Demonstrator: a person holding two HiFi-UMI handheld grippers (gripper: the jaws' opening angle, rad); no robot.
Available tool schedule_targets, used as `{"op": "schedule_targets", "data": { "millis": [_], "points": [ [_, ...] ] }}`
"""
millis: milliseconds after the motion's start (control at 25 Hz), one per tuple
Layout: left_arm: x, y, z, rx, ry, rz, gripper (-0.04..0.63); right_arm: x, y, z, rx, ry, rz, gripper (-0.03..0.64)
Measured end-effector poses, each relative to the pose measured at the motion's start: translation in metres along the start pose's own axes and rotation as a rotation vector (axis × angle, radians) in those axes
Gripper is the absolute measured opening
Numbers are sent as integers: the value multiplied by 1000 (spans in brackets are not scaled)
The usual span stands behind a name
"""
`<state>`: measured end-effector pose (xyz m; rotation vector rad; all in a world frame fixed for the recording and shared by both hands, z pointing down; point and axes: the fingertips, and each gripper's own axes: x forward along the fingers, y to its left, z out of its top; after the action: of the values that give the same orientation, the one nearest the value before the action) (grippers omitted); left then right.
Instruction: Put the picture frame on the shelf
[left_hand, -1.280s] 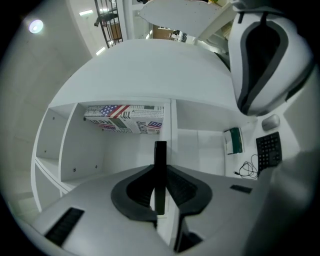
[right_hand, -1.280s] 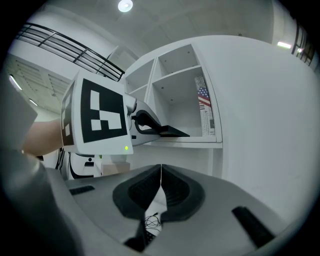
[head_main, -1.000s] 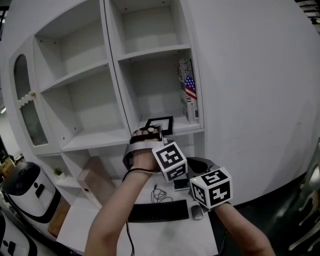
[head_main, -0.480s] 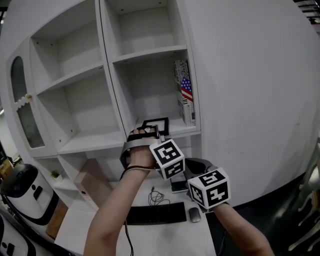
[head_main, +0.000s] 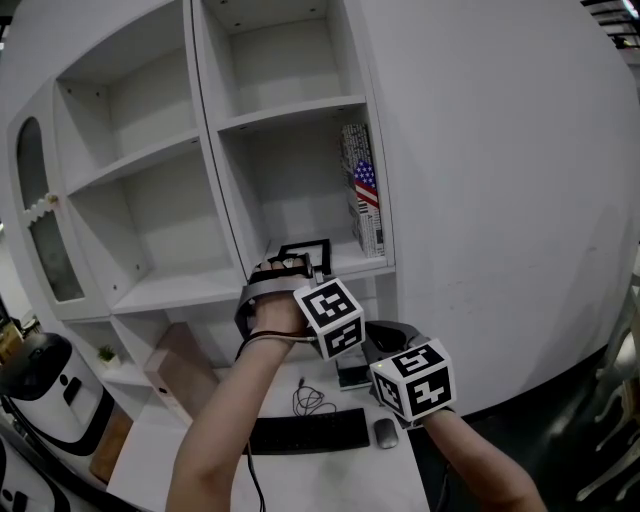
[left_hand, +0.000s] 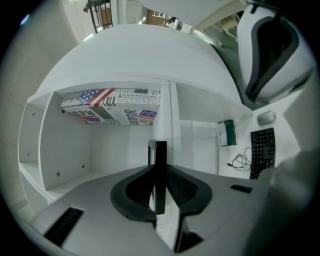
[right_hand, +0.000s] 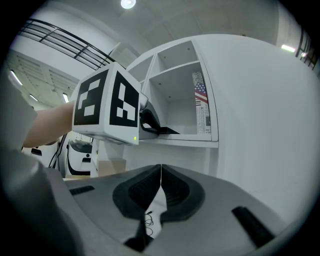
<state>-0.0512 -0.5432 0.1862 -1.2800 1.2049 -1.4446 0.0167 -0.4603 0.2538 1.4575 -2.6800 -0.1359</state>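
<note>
The left gripper (left_hand: 160, 172) pinches the frame (left_hand: 160, 149) by one thin black edge. The pads sit on both faces, and most of the frame juts out past the fingertips into the shelf (head_main: 340, 271) bay. Seen from the head, the frame (head_main: 305, 253) lies low over the board just ahead of the fingers. Whether it touches the board I cannot tell.

It looks light, stiff and flat, likely with a glass or plastic front, so it should be set down gently. The border is narrow and smooth, so a hold at one edge may let it swing. A grip at the middle of a side, pads on the border rather than the pane, seems safest.

The right gripper (right_hand: 160, 175) has its fingers pressed together on nothing and hangs below and beside the left.

The board is white, smooth and bare around the frame. A box (head_main: 360, 200) stands upright beyond the fingertips against the bay's far side, leaving free space. Far below the fingers lie a keyboard (head_main: 305, 430) and mouse (head_main: 385, 432).
</note>
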Motion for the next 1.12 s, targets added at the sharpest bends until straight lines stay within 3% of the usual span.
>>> {"op": "schedule_targets", "data": {
  "millis": [320, 440, 520, 680, 840, 1120],
  "points": [
    [0, 0, 1, -42, -32, -5, 69, -4, -1, -3, 9, 7, -10, 3],
    [-2, -3, -2, -60, -44, -14, 135, -4, 2, -4, 13, 9, -6, 3],
    [-7, -1, -2, -80, -61, 9, 143, -5, 5, -5, 11, 12, -2, 3],
    [-28, 12, -2, -176, -145, 83, 152, -11, 7, -6, 4, 19, -2, 3],
    [-52, 15, -9, -303, -228, 77, 150, -16, 8, -7, 13, 21, -13, 3],
    [-79, 0, -33, -454, -266, 59, 150, -27, 18, -6, 23, 20, -22, 3]
  ]
}}
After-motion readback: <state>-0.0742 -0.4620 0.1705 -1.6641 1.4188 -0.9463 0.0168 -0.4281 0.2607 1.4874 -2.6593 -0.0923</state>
